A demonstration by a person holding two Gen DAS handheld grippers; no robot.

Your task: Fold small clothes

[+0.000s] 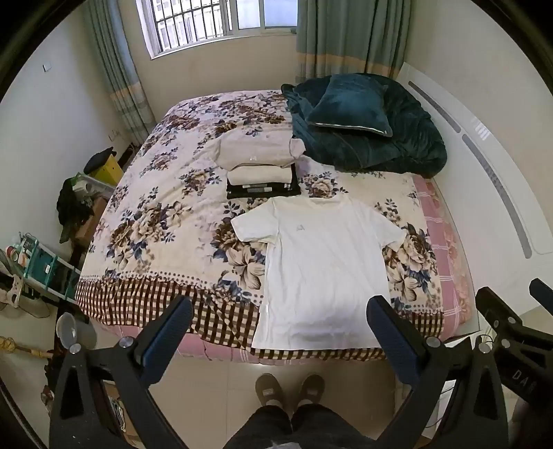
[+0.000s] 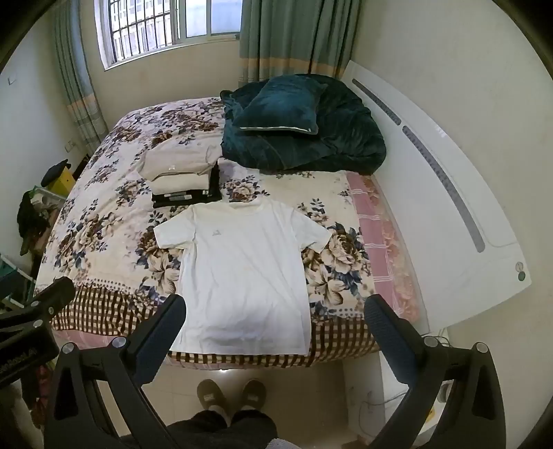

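Grippers: left gripper (image 1: 280, 312) & right gripper (image 2: 275, 310) both hang over the floor at the bed's near edge, jaws wide apart, nothing held.
Feet: slippers (image 1: 289, 388) on the tile floor (image 1: 221, 383) just below, person standing at the bed's foot.
Shirt: white t-shirt (image 1: 323, 273) lies flat, front up, sleeves out, hem at the near edge of the bed, collar away from us. Not folded yet.
Done so far: folded stack (image 1: 262, 165) just beyond the collar, beige/cream pieces on top of a dark one. Looks like several items finished.
Left: judging by this, the white tee is next; no other loose clothes visible.
Surface: floral bedspread (image 1: 162, 214) w/ checked border, soft, a bit rumpled.
Room: teal blanket (image 1: 387, 145) & pillow (image 1: 349, 107) heaped at far right, white headboard (image 1: 484, 165) along the right, barred window (image 1: 221, 20) w/ green curtains behind, clutter (image 1: 79, 203) on the left.
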